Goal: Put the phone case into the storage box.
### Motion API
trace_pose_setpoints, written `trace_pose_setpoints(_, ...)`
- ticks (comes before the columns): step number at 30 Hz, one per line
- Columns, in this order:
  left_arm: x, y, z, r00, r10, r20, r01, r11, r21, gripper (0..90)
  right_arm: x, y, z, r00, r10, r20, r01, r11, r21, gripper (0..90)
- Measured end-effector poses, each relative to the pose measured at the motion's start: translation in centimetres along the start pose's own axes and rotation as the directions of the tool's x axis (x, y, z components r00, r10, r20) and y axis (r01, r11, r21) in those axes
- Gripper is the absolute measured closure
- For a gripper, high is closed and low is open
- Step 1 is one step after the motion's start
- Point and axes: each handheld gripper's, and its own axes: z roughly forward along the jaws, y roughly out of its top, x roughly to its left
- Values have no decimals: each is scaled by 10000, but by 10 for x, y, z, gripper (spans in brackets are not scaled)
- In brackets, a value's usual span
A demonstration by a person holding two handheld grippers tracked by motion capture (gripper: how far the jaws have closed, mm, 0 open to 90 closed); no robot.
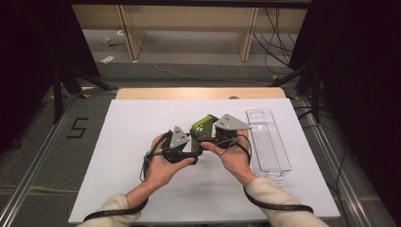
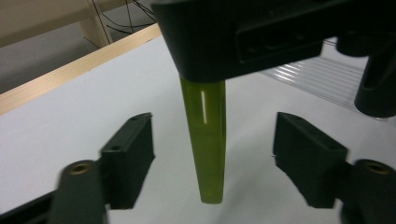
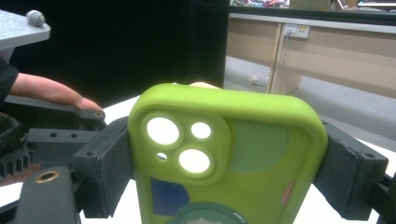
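Jaws of the right gripper (image 3: 224, 168) press against the two long edges of a green phone case (image 3: 224, 154), holding it upright so that its back, with a raised camera surround and three round lens cut-outs, faces the right gripper view; coloured patches in blue, grey-green and pink mark the lower part of that back. Jaws of the left gripper (image 2: 212, 163) stand wide apart, one on each side of the same case, which in the left gripper view appears edge-on as a thin translucent green strip hanging between the pads without touching either; the dark body of the right gripper sits directly above it. Seen from the high view, the case (image 1: 202, 126) is lifted above the white table surface (image 1: 132, 142), near its middle, tilted and projecting away from the person between the two grippers, with the left gripper (image 1: 182, 146) just beside the right gripper (image 1: 215, 137), each carried in a hand with a light sleeve. Right of the hands, a long clear plastic tray (image 1: 267, 144) lies lengthwise on the white surface, near its right edge; nothing can be made out inside it. Beyond the white sheet runs a pale wooden table edge (image 1: 198, 92).
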Motion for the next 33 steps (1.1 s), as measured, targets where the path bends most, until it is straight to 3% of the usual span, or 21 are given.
trace_pose_setpoints(8,1,-1,-3,9984,252,510,-252,9997,3,71,-2,1,-1,10000,28,73,-28,10000,-33,165)
trace_pose_setpoints(13,4,-2,-5,9975,344,623,-348,9994,54,2,-3,1,-2,9999,30,100,-30,10000,-32,165)
trace_pose_setpoints(28,12,-9,-20,9963,361,775,-356,9993,-78,0,-5,1,-4,9998,65,189,-65,10000,0,165)
trace_pose_setpoints(31,13,-11,-23,9948,293,977,-282,9995,-118,0,-6,1,-4,9997,90,218,-89,10000,-24,165)
trace_pose_setpoints(33,12,-13,-25,9914,40,1308,-20,9999,-156,0,-7,1,-4,9997,87,246,-86,10000,-29,165)
